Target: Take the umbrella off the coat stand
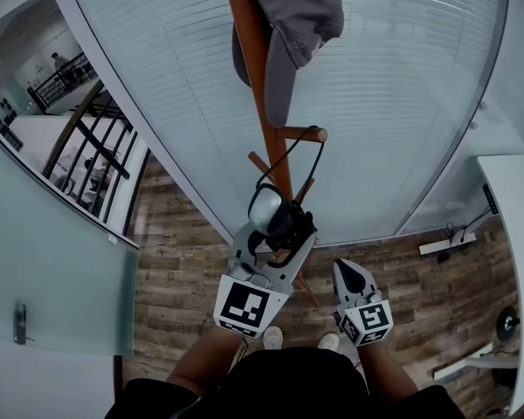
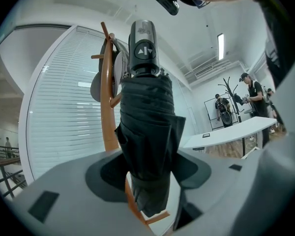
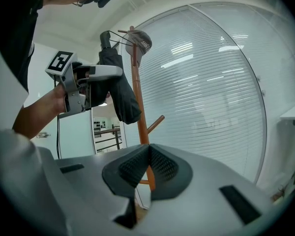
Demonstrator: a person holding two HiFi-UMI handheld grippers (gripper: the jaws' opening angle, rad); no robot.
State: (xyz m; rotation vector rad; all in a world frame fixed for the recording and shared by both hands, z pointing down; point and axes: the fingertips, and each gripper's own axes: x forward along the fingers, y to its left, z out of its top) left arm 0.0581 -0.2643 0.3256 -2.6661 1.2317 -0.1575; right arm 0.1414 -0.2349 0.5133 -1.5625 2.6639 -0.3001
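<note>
Gripping the folded umbrella [image 2: 147, 141] round its middle, the left gripper [image 1: 279, 231] held it upright beside the coat stand [image 2: 106, 97], its strap [image 1: 302, 154] looped over 1 peg [image 1: 299, 133], seemingly ready for unhooking. The right gripper [image 3: 147, 167] hung closed and empty.

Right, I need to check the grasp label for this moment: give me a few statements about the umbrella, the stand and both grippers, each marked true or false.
1. The left gripper is closed on the folded black umbrella. True.
2. The right gripper grips the umbrella too. False: its jaws are together on nothing, and it sits lower, apart from the umbrella.
3. The umbrella's strap is free of the coat stand. False: the loop is hooked round a peg.
4. A cap hangs on the stand. True.
</note>
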